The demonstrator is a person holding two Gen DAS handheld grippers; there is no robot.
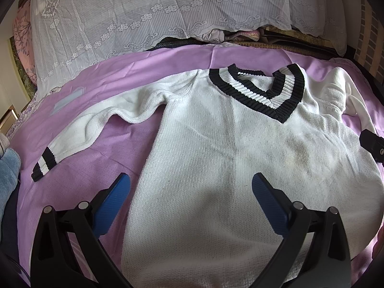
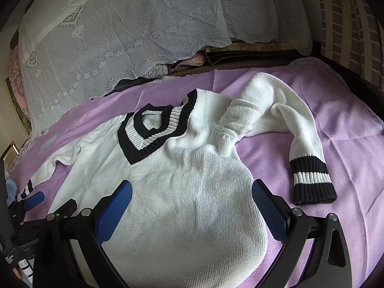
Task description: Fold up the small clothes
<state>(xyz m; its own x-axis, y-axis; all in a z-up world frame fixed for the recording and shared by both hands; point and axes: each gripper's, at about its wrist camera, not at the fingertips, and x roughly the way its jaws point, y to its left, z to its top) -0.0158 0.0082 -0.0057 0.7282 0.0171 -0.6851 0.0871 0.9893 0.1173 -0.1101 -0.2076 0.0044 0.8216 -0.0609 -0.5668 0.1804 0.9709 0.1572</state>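
A small white knit sweater [image 1: 216,148] with a black-and-white striped V collar [image 1: 259,91] lies front-up on a purple sheet [image 1: 100,158]. Its left sleeve stretches out to a striped cuff [image 1: 44,165]. In the right wrist view the sweater [image 2: 187,182] has its other sleeve bent, ending in a striped cuff [image 2: 312,180]. My left gripper [image 1: 190,184] is open and empty over the sweater's lower left body. My right gripper [image 2: 192,192] is open and empty over the lower right body. The left gripper's blue fingertip [image 2: 34,199] shows at the far left.
A white lace cloth [image 1: 144,19] covers a pile behind the sheet. A light blue fluffy cloth [image 1: 8,175] lies at the left edge. A checked fabric [image 2: 348,24] hangs at the back right. The sheet [image 2: 348,144] extends right of the sleeve.
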